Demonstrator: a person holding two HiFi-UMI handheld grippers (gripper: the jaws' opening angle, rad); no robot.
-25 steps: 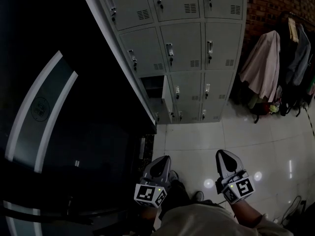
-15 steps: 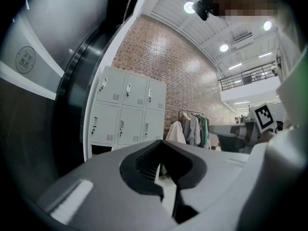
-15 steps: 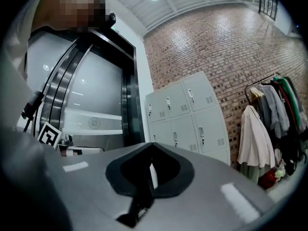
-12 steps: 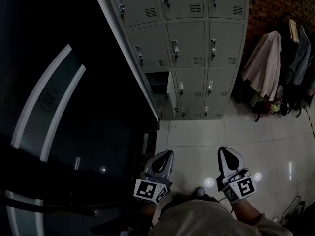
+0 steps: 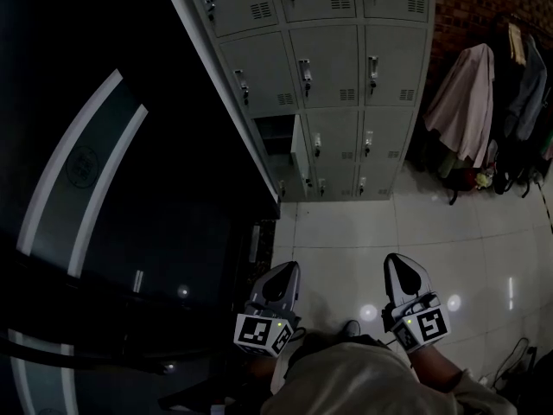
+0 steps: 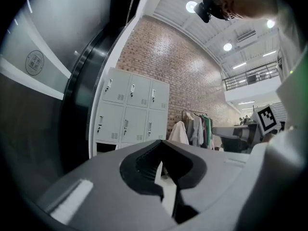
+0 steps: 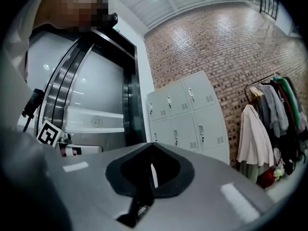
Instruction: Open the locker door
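Left gripper [image 5: 282,273]: jaws together, nothing between them. Right gripper [image 5: 403,264]: the same, tips met and empty. Both are held low at the person's front, side by side but apart, noses aimed across the floor toward the locker bank [image 5: 333,59] and well short of it. The bank is pale grey steel, three columns wide, with each door carrying a small latch handle and a louvred vent. One locker door [image 5: 300,148], in the left column and the third row down that shows, stands swung out nearly edge-on. Its compartment [image 5: 275,135] shows dark beside it, and the other doors sit flush. Against a second ago the bank has drifted a little right and up in the head view. The two grippers hold much the same place, shut then as now, and that door stood open already. For moving room, a pale tiled floor [image 5: 346,232] runs bare and glossy from the grippers to the foot of the bank. The left side is closed off by a dark glass wall [image 5: 104,188] with curved light bands, which meets the bank's left edge. On the right, coats [image 5: 462,93] hang against the brick wall [image 5: 484,3], near the bank's right side.
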